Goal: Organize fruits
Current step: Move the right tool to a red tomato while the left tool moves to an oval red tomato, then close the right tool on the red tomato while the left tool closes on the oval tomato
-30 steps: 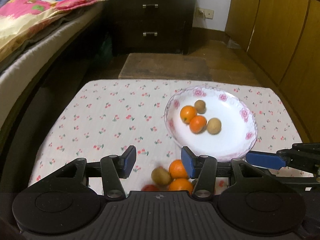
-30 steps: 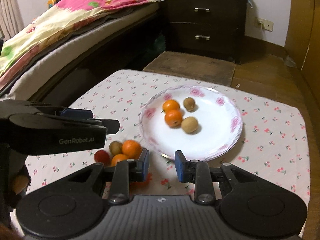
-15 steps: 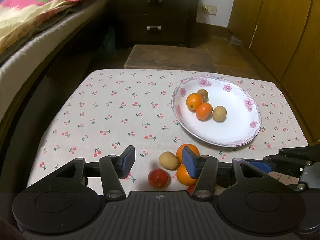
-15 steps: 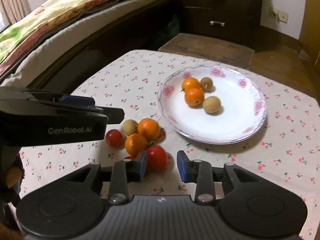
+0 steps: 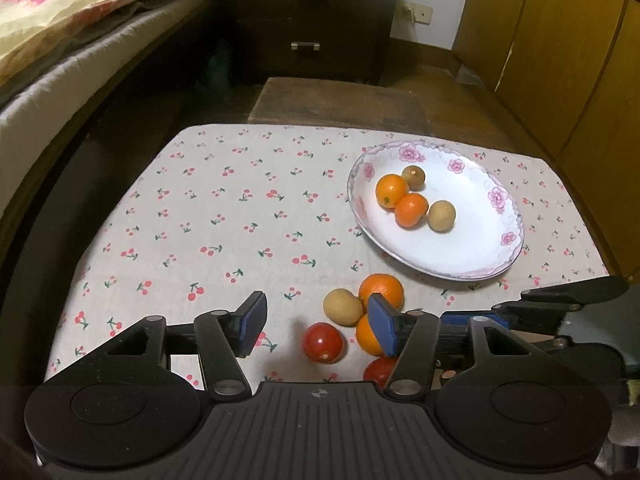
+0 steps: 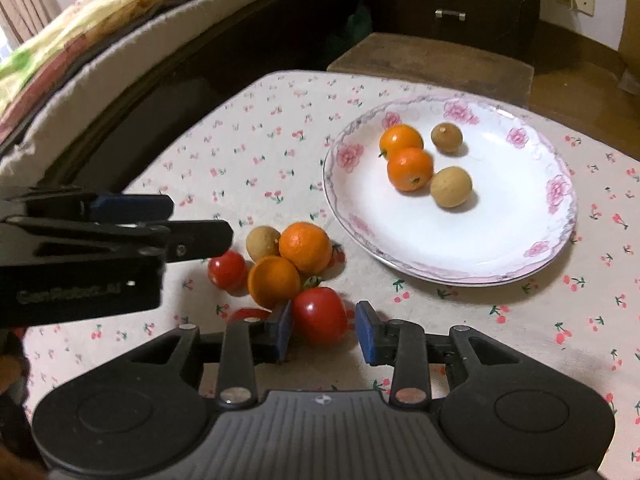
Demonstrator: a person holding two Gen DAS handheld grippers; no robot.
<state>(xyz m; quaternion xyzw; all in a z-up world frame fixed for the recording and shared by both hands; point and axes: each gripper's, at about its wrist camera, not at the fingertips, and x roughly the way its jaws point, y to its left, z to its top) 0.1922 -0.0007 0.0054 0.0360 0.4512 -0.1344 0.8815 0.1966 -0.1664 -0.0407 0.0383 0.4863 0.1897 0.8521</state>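
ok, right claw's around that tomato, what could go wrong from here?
1. The big tomato touches the lower orange in the pile; closing the right claw may nudge it and set the pile rolling.
2. A gap shows on the right pad's side, so the closing pads could shove the tomato sideways.
3. The left claw hangs open over the same pile; the two claws could collide.

light: dim warm indoor, from above | shadows: soft, short beside plate [image 6: 560, 216] and fruit | glare: faint on tomato [image 6: 320, 314] | blur: slight in right wrist view | edges: fisheye bending, dark corners
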